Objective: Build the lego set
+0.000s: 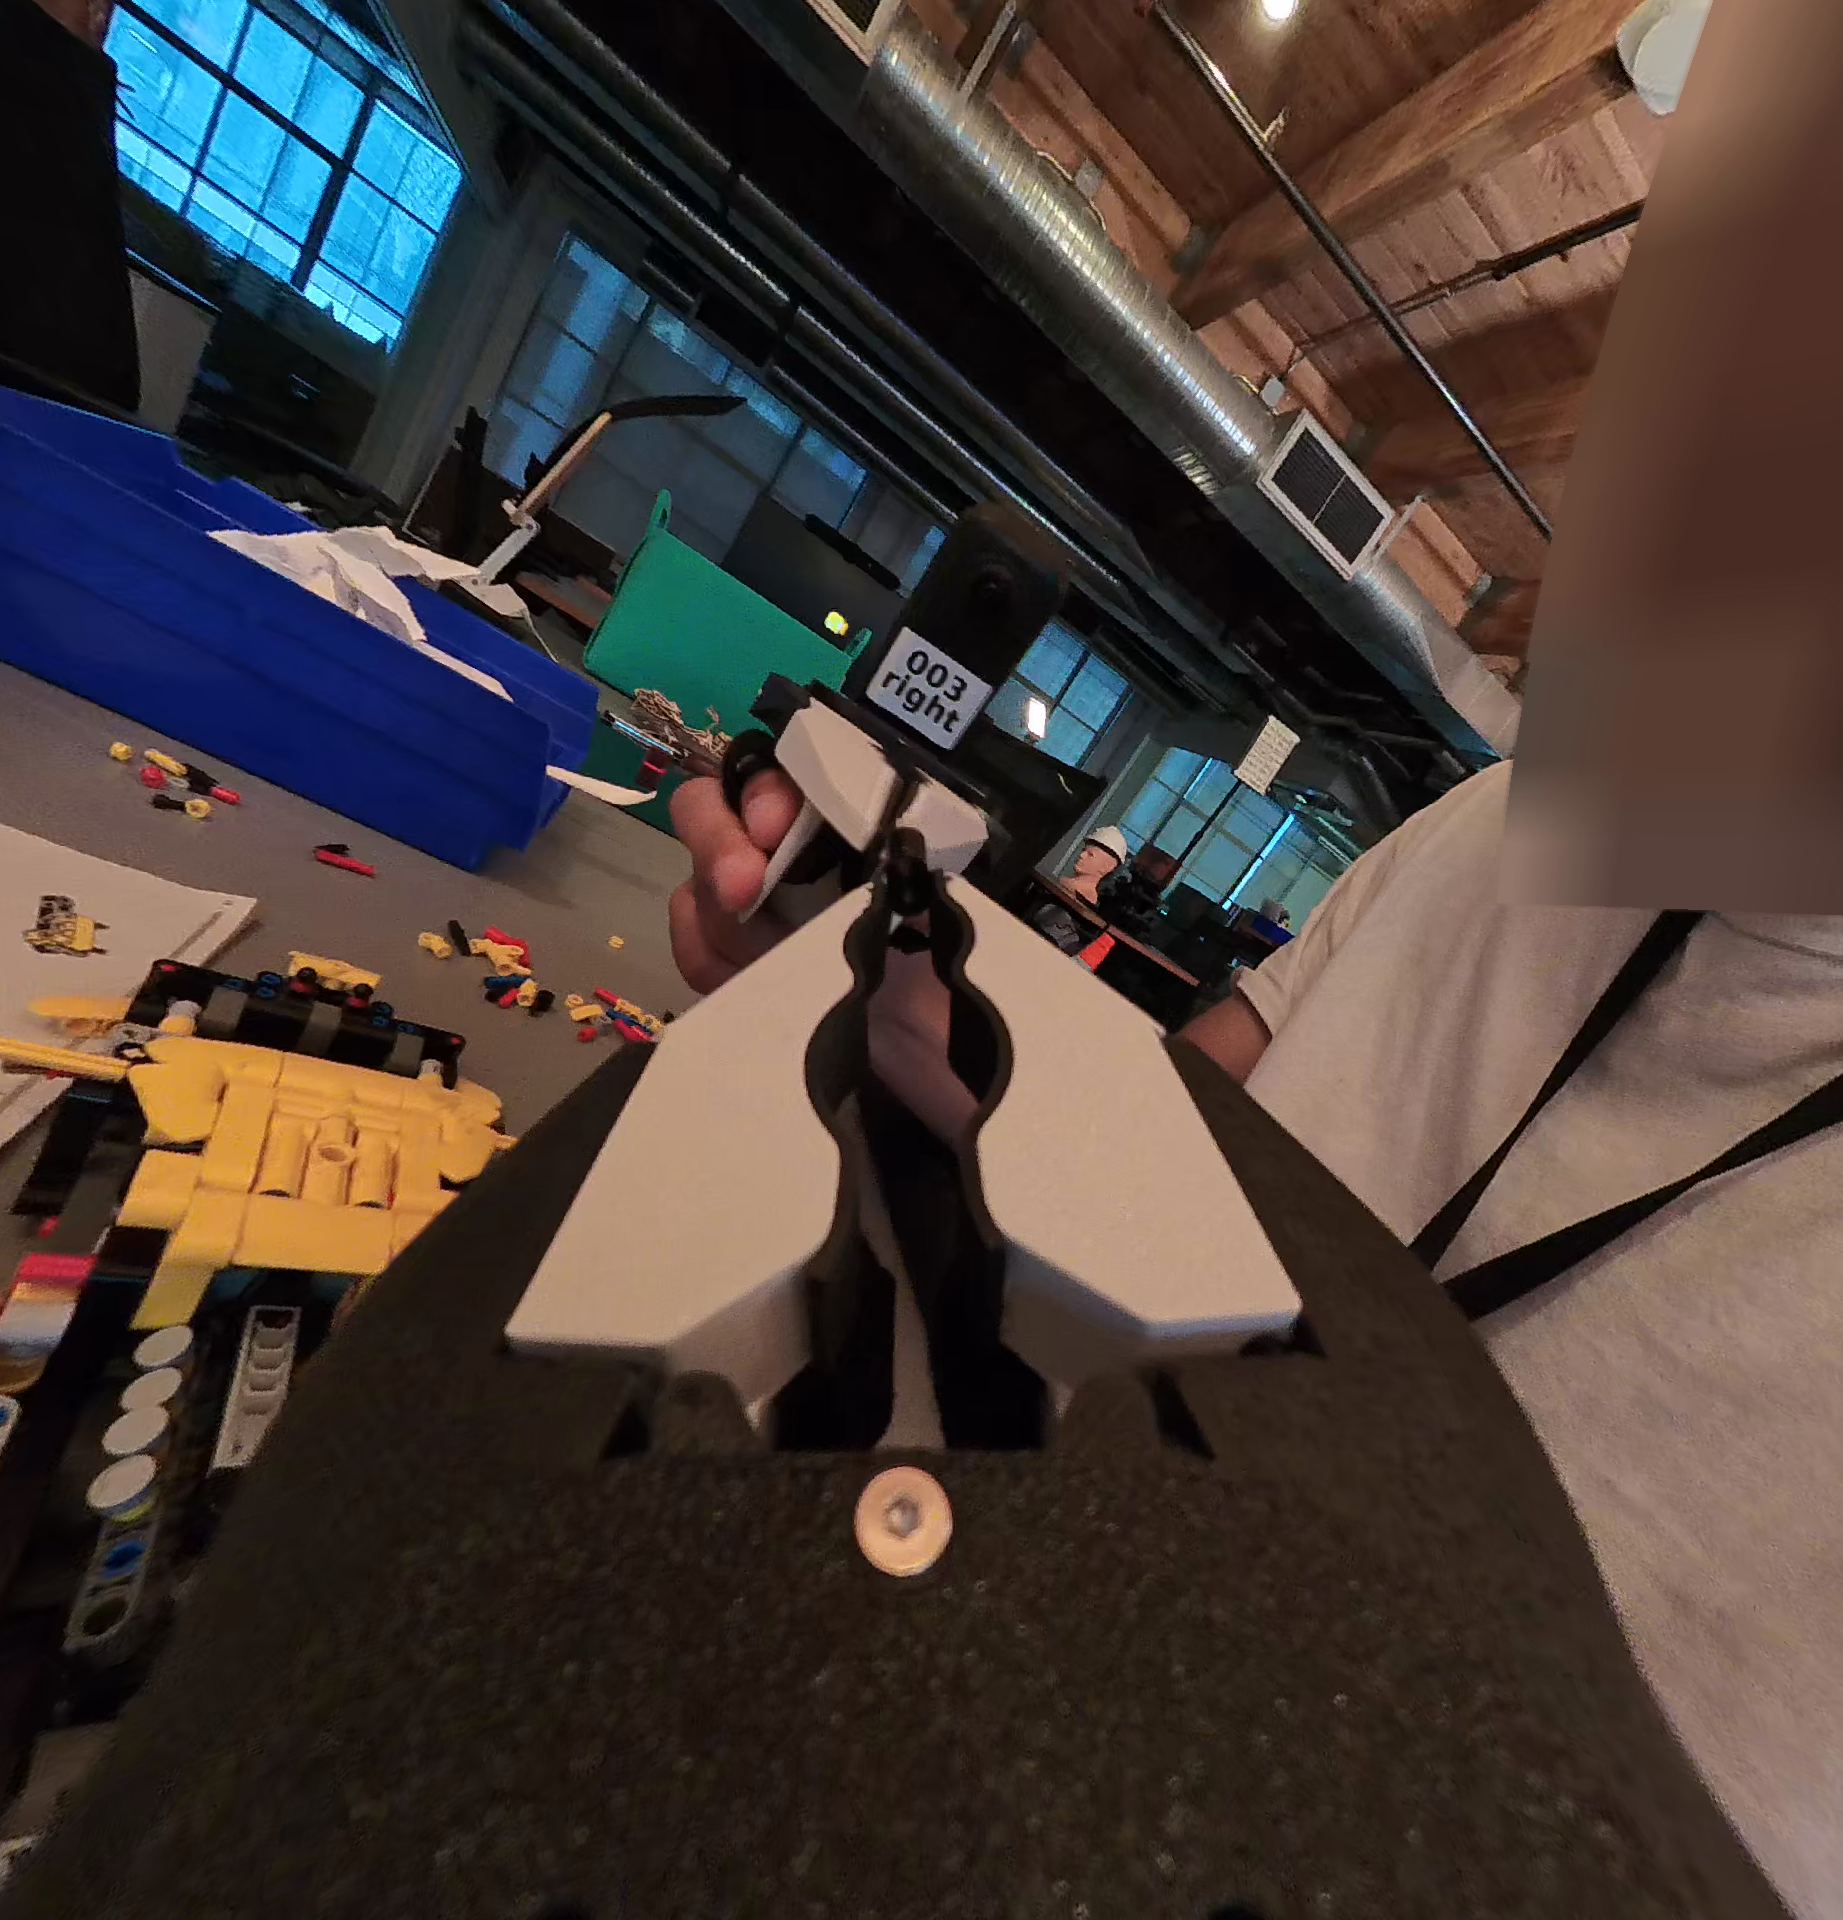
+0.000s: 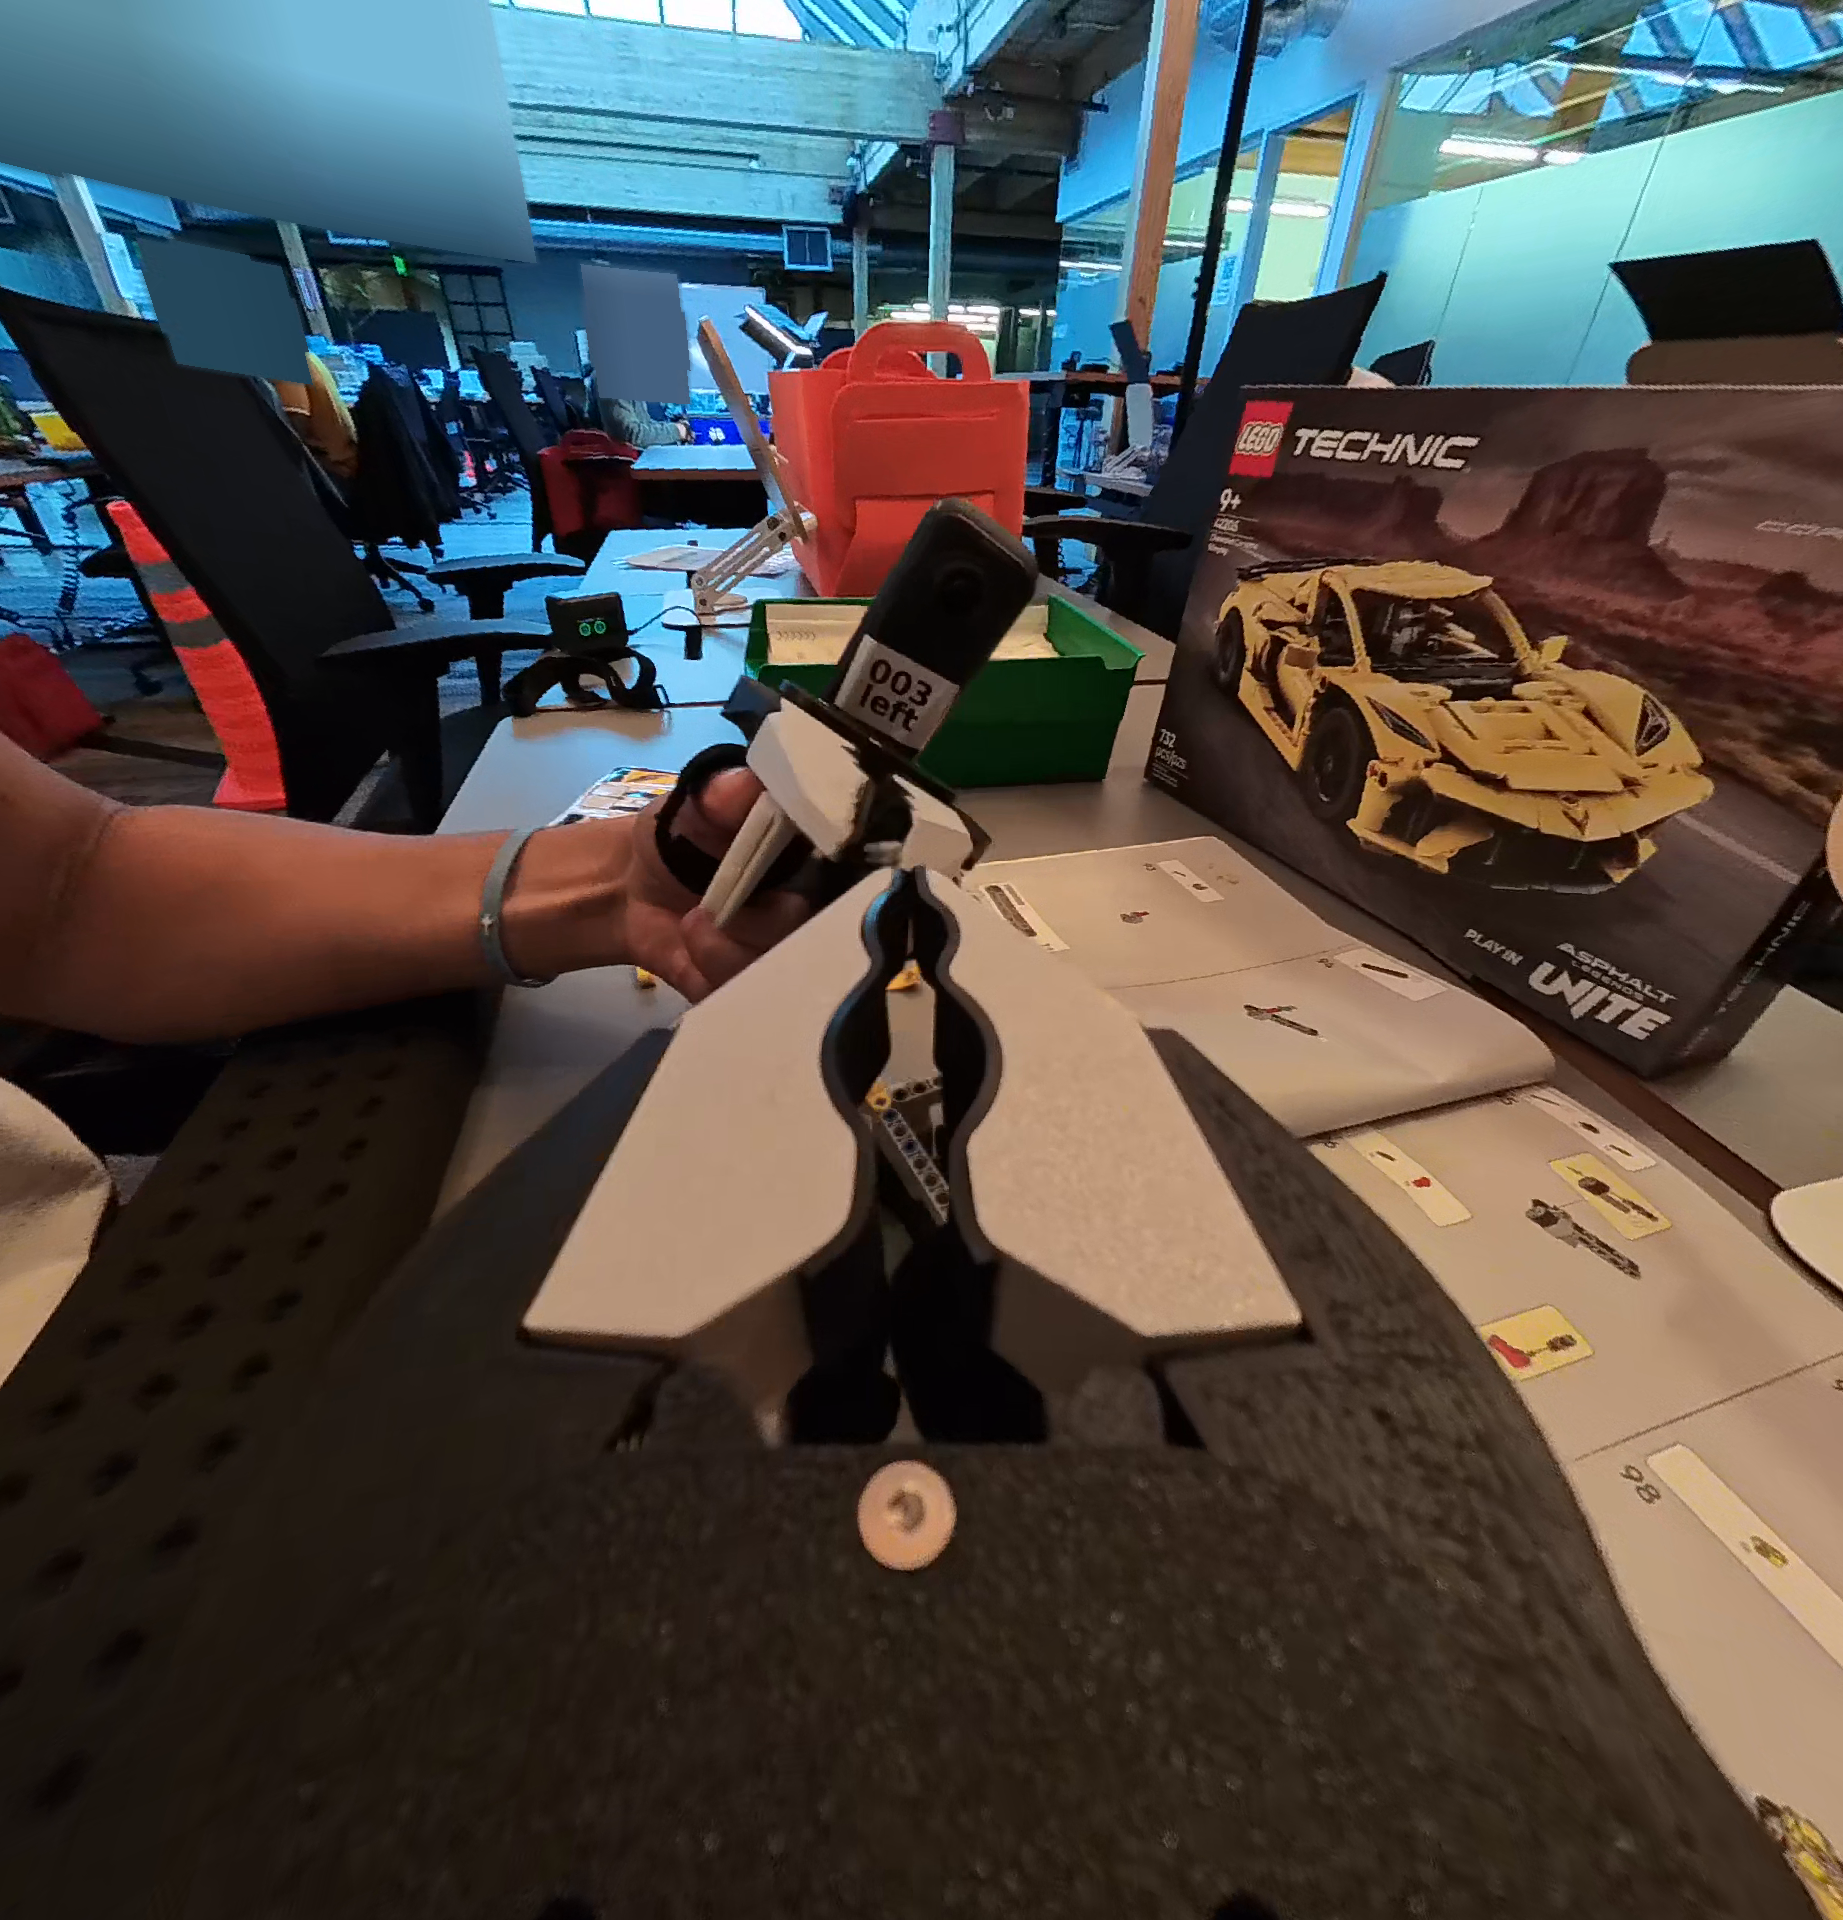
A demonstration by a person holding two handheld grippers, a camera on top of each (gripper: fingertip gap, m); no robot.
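My left gripper (image 1: 901,902) and right gripper (image 2: 901,883) point at each other above the table, tips almost touching. Both have their jaws shut. A small black lego piece (image 1: 902,868) sits where the tips meet, and each gripper seems to pinch one end of it. The right gripper also shows in the left wrist view (image 1: 889,831), and the left gripper in the right wrist view (image 2: 884,847). The part-built yellow and black car model (image 1: 304,1122) lies on the table, low on the left. A black beam with blue pins (image 2: 912,1143) shows through the right gripper's finger gap.
Loose small pieces (image 1: 522,977) lie scattered on the grey table. Blue bins (image 1: 221,623) and a green bin (image 1: 709,623) stand behind them. The open instruction booklet (image 2: 1260,997), the set's box (image 2: 1519,707), a green tray (image 2: 1010,717) and an orange bag (image 2: 896,468) are on the right. A person's torso (image 1: 1623,1351) is close.
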